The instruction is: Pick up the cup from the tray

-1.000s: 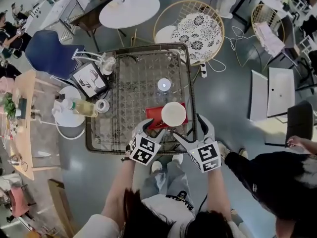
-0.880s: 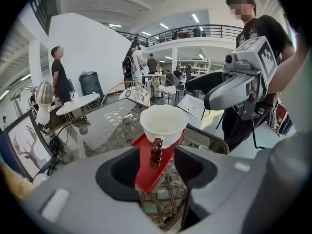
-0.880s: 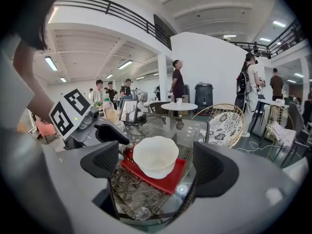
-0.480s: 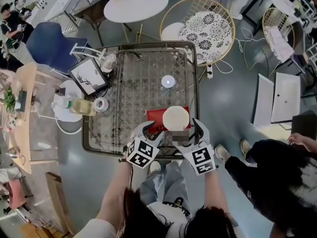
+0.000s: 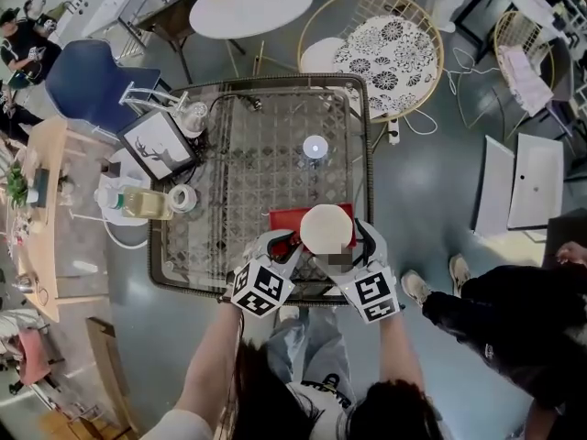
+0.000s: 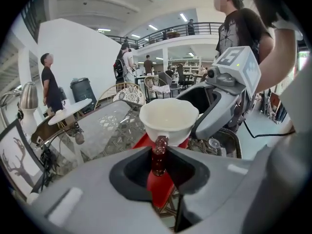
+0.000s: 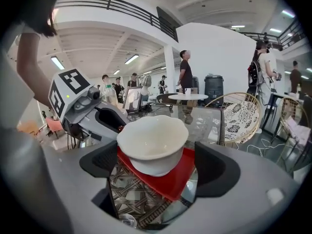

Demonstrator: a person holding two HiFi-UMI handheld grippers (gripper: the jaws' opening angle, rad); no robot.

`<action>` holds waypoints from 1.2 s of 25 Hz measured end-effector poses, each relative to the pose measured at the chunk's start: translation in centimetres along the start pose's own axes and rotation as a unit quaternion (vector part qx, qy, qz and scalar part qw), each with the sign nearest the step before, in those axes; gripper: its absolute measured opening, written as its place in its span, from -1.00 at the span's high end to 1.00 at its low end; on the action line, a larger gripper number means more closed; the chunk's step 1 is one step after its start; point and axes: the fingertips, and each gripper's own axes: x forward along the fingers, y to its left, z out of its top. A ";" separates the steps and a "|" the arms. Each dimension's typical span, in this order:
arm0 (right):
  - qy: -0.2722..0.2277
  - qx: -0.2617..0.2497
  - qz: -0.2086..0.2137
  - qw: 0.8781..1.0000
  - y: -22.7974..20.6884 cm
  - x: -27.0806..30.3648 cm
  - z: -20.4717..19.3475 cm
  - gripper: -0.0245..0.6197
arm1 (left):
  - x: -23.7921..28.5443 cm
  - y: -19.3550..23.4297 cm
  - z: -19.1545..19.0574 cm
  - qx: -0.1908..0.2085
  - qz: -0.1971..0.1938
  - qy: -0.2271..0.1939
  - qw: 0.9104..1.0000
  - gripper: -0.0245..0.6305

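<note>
Cup (image 5: 326, 228) sits on red tray (image 5: 282, 218) at near edge of table (image 5: 248, 154), just ahead of both grippers. Left gripper (image 5: 286, 243) clamped on cup's dark handle (image 6: 159, 152), which points toward it. Right gripper (image 5: 350, 244) spread wide, jaws flanking cup, apart from it. Only left gripper view shows handle grip; right gripper view shows cup apparently resting on tray.

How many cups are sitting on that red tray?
1. The white cup stands on the red tray at the glass table's near edge, gripped at its handle by the left gripper. No other seems hidden.
</note>
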 end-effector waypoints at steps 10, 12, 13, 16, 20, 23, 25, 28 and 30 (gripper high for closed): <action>-0.007 -0.032 0.017 0.999 0.2 0.6 0.6 -0.55 | 0.0 0.2 0.3 0.021 -0.002 -0.008 1.000 0.70; -0.008 -0.035 0.019 0.999 0.2 0.7 0.7 -0.55 | 0.1 0.3 0.4 0.020 -0.002 -0.012 1.000 0.70; -0.009 -0.034 0.020 0.999 0.2 0.7 0.7 -0.55 | 0.1 0.4 0.4 0.024 0.000 -0.013 1.000 0.70; -0.017 -0.029 0.022 0.999 0.4 0.6 0.7 -0.54 | -0.1 0.3 0.3 0.040 0.008 -0.014 0.999 0.70; -0.028 -0.036 0.023 0.999 0.1 0.5 0.8 -0.53 | 0.0 0.4 0.7 0.048 0.010 -0.023 0.999 0.71; -0.036 -0.035 0.024 0.998 -0.1 0.6 1.2 -0.53 | -0.1 0.6 1.0 0.054 0.013 -0.030 0.998 0.71; -0.040 -0.036 0.019 0.998 0.0 0.4 1.5 -0.53 | -0.2 0.6 1.2 0.058 0.011 -0.035 0.998 0.71; -0.052 -0.047 0.018 0.997 0.0 0.2 2.9 -0.53 | -1.0 1.2 2.1 0.057 0.022 -0.047 0.997 0.71; -0.064 -0.053 0.021 0.996 -0.1 0.2 4.4 -0.53 | -1.8 2.1 3.1 0.057 0.033 -0.059 0.996 0.71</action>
